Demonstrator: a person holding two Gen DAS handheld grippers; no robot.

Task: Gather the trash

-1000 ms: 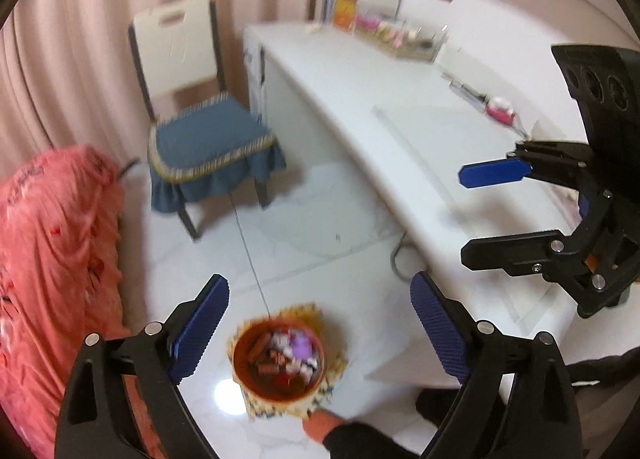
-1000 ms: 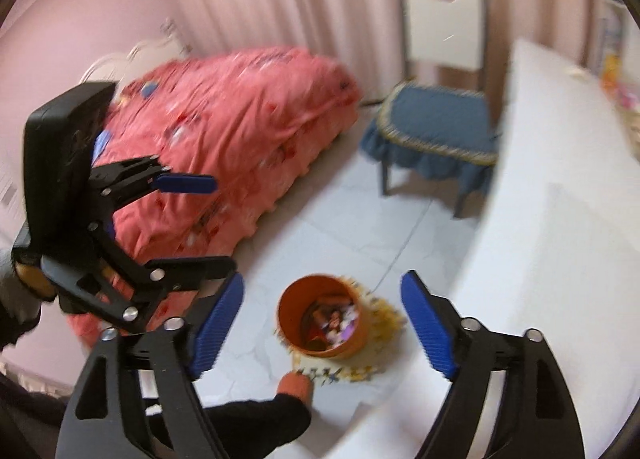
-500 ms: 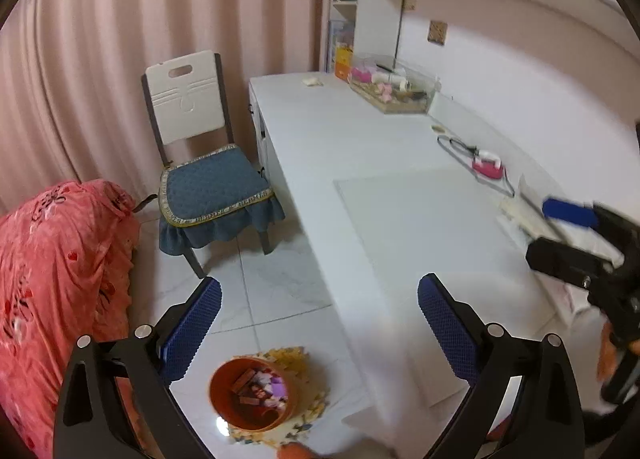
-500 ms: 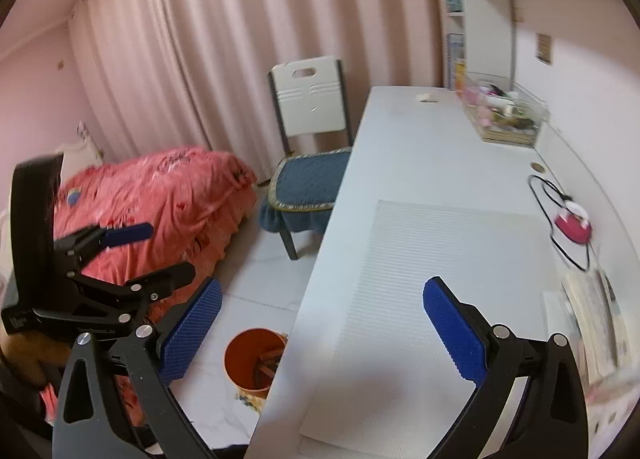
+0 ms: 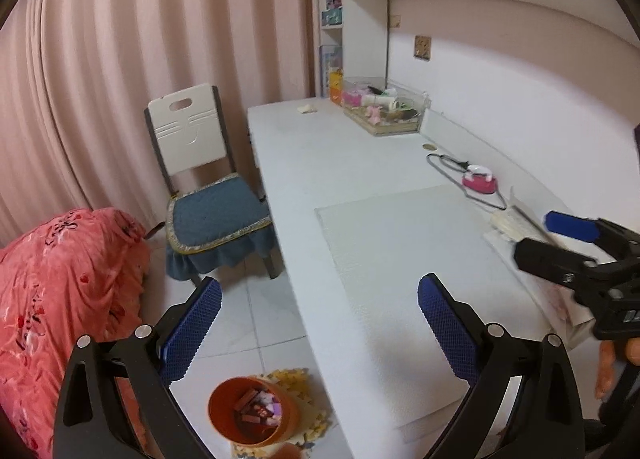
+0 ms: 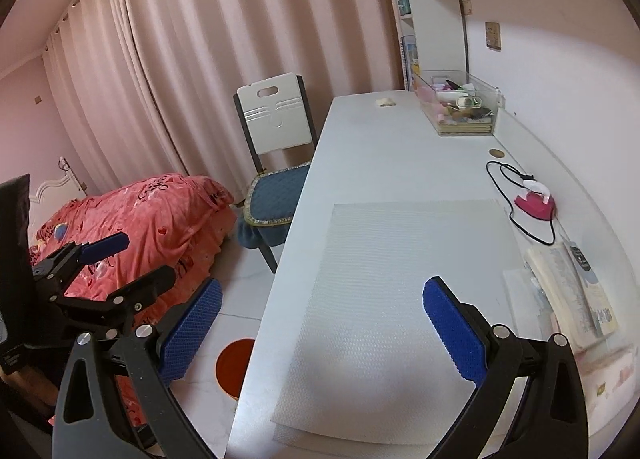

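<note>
Gaping wide with nothing between its blue pads, the left tool (image 5: 320,323) hangs over the near edge of the white counter (image 5: 340,163), and the right tool (image 6: 322,329) stands equally spread and empty above the pale textured mat (image 6: 400,291) that lies on that counter. On the floor below the left tool, just beside the counter's edge, sits the orange bin (image 5: 252,411) on a yellow patterned mat (image 5: 304,379); wrappers and scraps (image 5: 258,409) lie inside it, and from the right wrist view only part of its rim shows past the counter edge. To the left lies a bed under a red blanket (image 5: 60,291). At the right side of the counter rests a stack of books and papers (image 6: 568,295), and beyond it a pink gadget (image 6: 536,201) with a black cord. A chair (image 5: 208,179) with a blue cushion stands at the counter's left side, farther back. Near the far end lies a small crumpled scrap (image 6: 385,102), apart from a clear box (image 6: 460,107) full of small items. Pink curtains (image 6: 160,79) close the background.
</note>
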